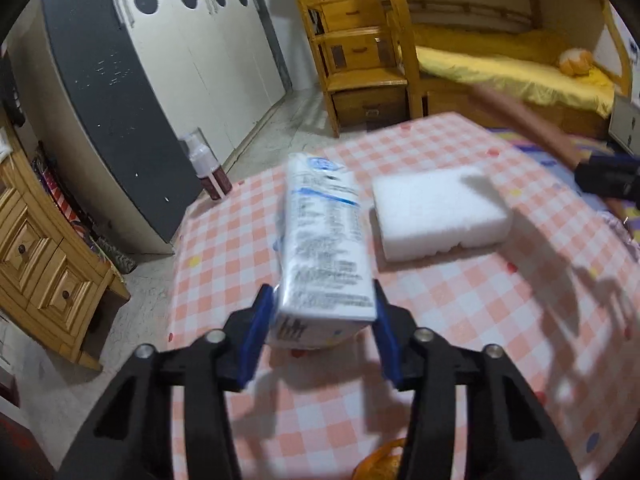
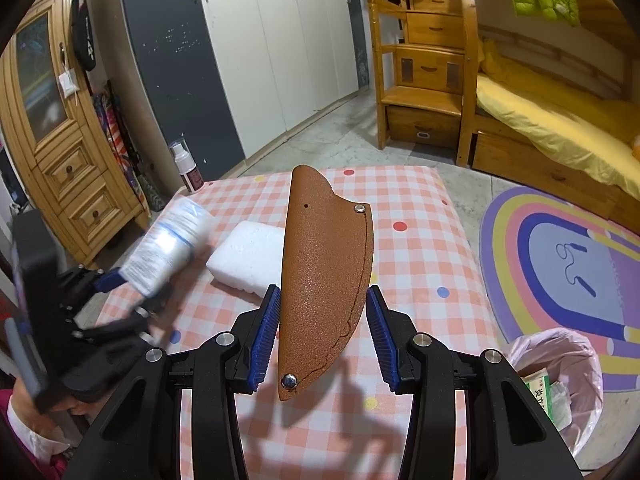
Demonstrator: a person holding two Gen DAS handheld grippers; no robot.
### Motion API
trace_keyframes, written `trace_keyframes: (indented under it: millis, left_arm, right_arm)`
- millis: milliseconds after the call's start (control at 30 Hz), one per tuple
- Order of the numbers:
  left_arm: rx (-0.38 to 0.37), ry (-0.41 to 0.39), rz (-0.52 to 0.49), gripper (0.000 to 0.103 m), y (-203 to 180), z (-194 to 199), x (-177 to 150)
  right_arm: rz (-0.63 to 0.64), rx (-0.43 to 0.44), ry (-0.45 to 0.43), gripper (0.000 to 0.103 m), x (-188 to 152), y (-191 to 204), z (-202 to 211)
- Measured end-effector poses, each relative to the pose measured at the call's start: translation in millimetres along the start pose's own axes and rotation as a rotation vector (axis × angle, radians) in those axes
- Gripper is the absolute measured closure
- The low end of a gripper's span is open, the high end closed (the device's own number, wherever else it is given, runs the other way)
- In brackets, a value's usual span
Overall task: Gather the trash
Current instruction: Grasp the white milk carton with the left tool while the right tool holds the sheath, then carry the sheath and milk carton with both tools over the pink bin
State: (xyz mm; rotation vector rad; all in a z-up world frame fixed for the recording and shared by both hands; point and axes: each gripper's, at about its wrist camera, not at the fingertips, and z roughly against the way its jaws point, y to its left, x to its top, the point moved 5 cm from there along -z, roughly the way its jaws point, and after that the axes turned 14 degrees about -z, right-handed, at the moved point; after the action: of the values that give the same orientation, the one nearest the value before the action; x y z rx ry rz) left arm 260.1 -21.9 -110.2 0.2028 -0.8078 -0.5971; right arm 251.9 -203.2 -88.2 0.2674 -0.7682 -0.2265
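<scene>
the left tool point(image 1: 322, 312) has its blue pads pressed on the lower end of a white carton point(image 1: 320, 248) with blue print, which sticks up and away from the jaws, tilted and blurred. it looks lifted clear of the counter point(image 1: 460, 320), though the blur makes that hard to be sure of. the right tool point(image 2: 322, 332) is about half open with a brown leather sheath point(image 2: 326, 280) standing between its pads; the left pad touches the sheath's edge and the right pad seems to have a thin gap, yet the sheath hangs above the checked cloth, so i judge it held.

still lying on the counter is a white foam block point(image 1: 440, 212), near the middle and just beside the carton. a small spray bottle point(image 2: 188, 172) stands at the far left corner; whether it counts as trash i cannot tell.

to the right of the counter, on the floor, a bin point(image 2: 560, 376) lined with a pink bag already has some packaging in it, a green and white box among it. so the job looks partly done: some rubbish is binned, two pieces are in hand but not yet dropped, and the foam block at least is left to pick up.
</scene>
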Motion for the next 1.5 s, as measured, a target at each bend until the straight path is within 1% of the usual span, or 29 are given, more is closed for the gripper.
trace_keyframes:
  millis: [67,100,233,367,467,567,667,733,867,1000,1100,1200,1300,1500]
  left_arm:
    - [-0.042,-0.043,0.067,0.062,10.4,11.6,2.1]
    - [-0.05,-0.067,0.103,0.062,16.8,18.5,2.6]
    - [-0.089,-0.102,0.183,0.063,26.8,28.4,3.3]
    - [-0.11,-0.107,0.226,0.063,29.7,31.2,1.5]
    - [-0.121,-0.135,0.252,0.063,32.3,38.9,2.2]
    - [-0.142,-0.187,0.279,0.063,32.5,52.3,5.9]
    - [-0.155,-0.247,0.276,0.063,26.5,67.4,13.4]
    - [-0.171,-0.278,0.266,0.063,15.9,75.0,21.0]
    - [-0.195,-0.313,0.23,0.063,-8.8,82.1,35.6]
    - [-0.221,-0.336,0.191,0.063,-38.7,85.7,50.4]
    - [-0.242,-0.354,0.16,0.063,-61.4,88.5,61.8]
    - [-0.289,-0.364,0.138,0.063,-85.1,89.1,74.0]
    - [-0.349,-0.367,0.107,0.063,-117.1,88.0,85.8]
    - [-0.465,-0.358,0.029,0.063,-187.9,83.7,103.6]
  right_arm:
    - [-0.002,0.001,-0.003,0.059,-0.5,-0.6,1.4]
    - [-0.002,0.002,-0.004,0.059,-0.4,-0.6,1.5]
    - [-0.001,0.002,-0.007,0.059,-0.5,-1.1,1.5]
    - [-0.002,0.002,-0.008,0.059,-0.6,-1.1,1.7]
    - [-0.006,0.005,-0.012,0.059,-0.2,-1.3,2.7]
    - [-0.017,0.012,-0.023,0.059,2.1,-2.5,6.1]
    - [-0.033,0.026,-0.046,0.059,5.7,-5.1,14.2]
    - [-0.044,0.03,-0.064,0.059,7.7,-8.9,21.1]
    - [-0.074,0.019,-0.103,0.059,10.5,-23.8,35.8]
    - [-0.117,-0.016,-0.15,0.059,11.6,-50.2,55.1]
    - [-0.171,-0.044,-0.179,0.059,10.8,-81.1,73.8]
    - [-0.214,-0.087,-0.194,0.059,7.4,-111.3,89.8]
    - [-0.246,-0.121,-0.197,0.059,1.0,-136.8,102.4]
    - [-0.324,-0.209,-0.187,0.059,-28.2,-196.2,125.3]
